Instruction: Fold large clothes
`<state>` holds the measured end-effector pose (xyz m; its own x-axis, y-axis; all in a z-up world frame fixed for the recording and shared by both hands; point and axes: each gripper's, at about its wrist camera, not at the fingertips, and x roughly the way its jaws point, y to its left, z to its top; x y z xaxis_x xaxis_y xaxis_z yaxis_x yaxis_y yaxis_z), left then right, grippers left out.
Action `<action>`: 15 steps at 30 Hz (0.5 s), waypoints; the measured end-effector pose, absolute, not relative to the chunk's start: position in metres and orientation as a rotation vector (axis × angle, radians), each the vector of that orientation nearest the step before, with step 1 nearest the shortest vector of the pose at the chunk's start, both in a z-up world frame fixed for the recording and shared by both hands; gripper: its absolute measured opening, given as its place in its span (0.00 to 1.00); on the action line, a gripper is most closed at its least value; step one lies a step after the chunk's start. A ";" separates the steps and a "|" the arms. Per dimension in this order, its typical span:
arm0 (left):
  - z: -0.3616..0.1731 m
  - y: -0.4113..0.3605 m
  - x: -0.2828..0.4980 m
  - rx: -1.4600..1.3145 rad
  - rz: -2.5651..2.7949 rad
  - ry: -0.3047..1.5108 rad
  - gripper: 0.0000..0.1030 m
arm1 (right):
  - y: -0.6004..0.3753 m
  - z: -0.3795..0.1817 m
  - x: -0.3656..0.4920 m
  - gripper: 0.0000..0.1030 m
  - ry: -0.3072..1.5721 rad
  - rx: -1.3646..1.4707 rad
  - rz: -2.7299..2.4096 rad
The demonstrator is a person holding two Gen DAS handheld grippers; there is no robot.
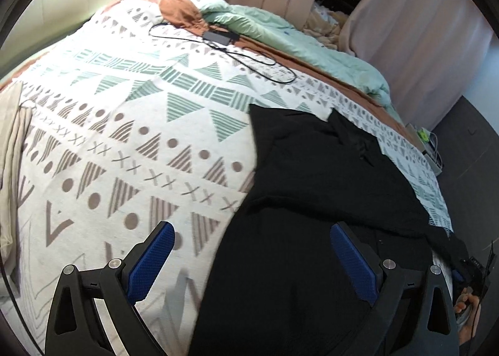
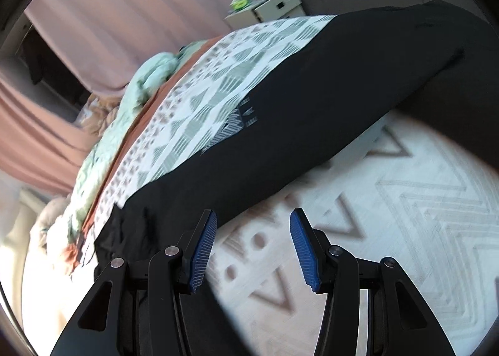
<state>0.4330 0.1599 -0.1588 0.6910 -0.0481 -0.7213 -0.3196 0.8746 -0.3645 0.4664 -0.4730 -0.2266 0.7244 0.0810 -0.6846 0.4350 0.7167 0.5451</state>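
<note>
A large black garment (image 1: 312, 200) lies spread on a bed covered by a white blanket with green and brown triangles (image 1: 124, 137). My left gripper (image 1: 252, 237) is open and empty, hovering over the garment's near edge, with its right finger over the cloth. In the right wrist view the black garment (image 2: 312, 106) runs across the patterned blanket (image 2: 374, 231). My right gripper (image 2: 252, 225) is open and empty, close above the blanket beside the garment's edge.
A black charger with its cable (image 1: 218, 38) lies near the far side of the bed. A mint quilt (image 1: 280, 31) is bunched along the far edge. Beige cloth (image 1: 12, 153) lies at the left. Pink curtains (image 1: 421, 28) and a small box (image 2: 265, 7) stand beyond the bed.
</note>
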 end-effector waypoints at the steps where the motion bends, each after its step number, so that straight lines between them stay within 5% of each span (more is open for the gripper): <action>1: -0.161 0.165 0.431 -0.502 0.165 0.802 0.97 | -0.478 -0.230 0.468 0.48 0.744 0.763 -0.214; 15: -0.171 0.196 0.419 -0.512 0.194 0.833 0.97 | -0.512 -0.245 0.474 0.48 0.650 0.749 -0.303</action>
<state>0.4189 0.1962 -0.1714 0.6634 -0.0324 -0.7475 -0.3597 0.8622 -0.3567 0.4736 -0.5125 -0.2454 0.7651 -0.0297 -0.6432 0.4741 0.7020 0.5315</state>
